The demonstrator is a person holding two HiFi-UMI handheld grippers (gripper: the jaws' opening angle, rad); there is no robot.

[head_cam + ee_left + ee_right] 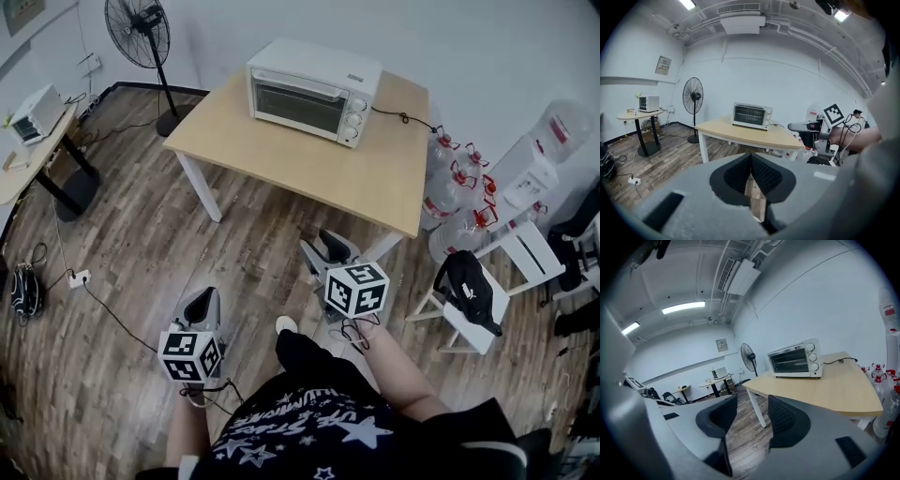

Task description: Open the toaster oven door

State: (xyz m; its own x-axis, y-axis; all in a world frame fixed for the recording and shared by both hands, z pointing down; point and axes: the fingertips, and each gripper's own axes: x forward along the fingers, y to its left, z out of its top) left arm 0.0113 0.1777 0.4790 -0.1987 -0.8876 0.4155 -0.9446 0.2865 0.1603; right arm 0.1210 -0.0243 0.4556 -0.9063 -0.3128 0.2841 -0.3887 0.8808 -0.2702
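Note:
A white toaster oven [314, 91] stands at the far side of the light wooden table [309, 169], its glass door closed and its knobs at the right. It also shows in the left gripper view [751, 116] and in the right gripper view [794, 359]. Both grippers hang in the air well short of the table, over the wooden floor. My left gripper [204, 298] is shut with its pads touching and nothing between them [751, 159]. My right gripper [326, 248] is open, a clear gap between its pads [752, 411], holding nothing.
A standing fan [141, 33] is behind the table's left corner. Several water bottles [455, 187] and a dispenser [525, 173] crowd the right side. A white chair [511, 253] with a black bag [469, 291] stands near right. A round side table [28, 164] and floor cables lie left.

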